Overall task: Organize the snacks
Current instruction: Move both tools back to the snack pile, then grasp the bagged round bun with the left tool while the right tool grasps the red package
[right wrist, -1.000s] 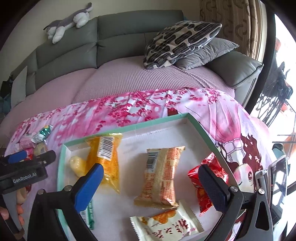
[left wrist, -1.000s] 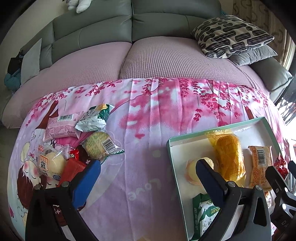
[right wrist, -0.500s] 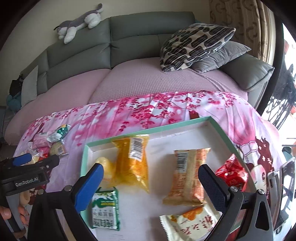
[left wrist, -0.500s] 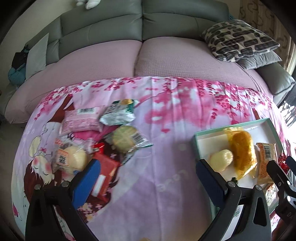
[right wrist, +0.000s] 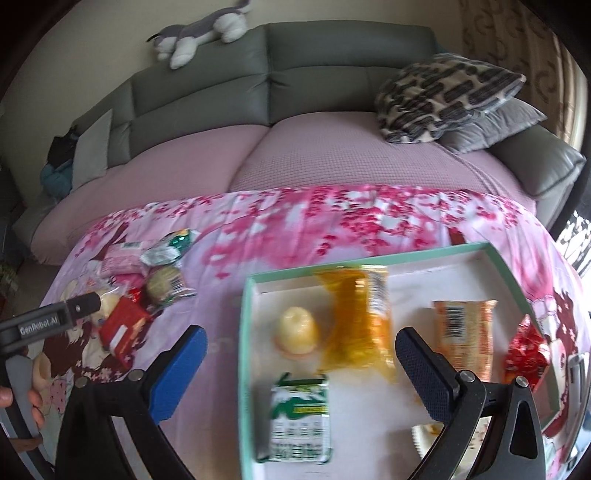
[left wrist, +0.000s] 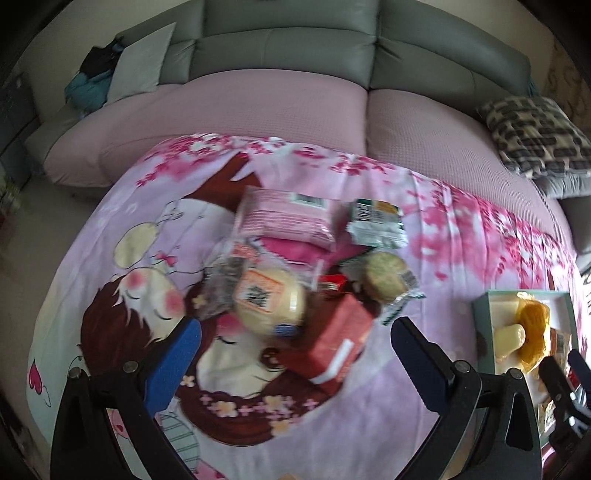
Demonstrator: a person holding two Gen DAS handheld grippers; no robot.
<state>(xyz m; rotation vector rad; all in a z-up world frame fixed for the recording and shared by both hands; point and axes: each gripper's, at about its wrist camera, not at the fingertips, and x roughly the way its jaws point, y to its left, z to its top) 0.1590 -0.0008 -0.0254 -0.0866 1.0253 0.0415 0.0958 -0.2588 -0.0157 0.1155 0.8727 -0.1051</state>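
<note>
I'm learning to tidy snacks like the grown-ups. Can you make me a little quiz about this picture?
1. True or false: the left gripper is holding a snack.
2. Which is inside the tray? A) red box B) green packet C) pink packet
3. Fill in: the toy cat lies on top of the ____.

Key: 1 false; 2 B; 3 sofa.

grey sofa (right wrist: 332, 74) | pink seat cover (right wrist: 332, 158) | patterned cushion (right wrist: 443, 92) | daylight right
</note>
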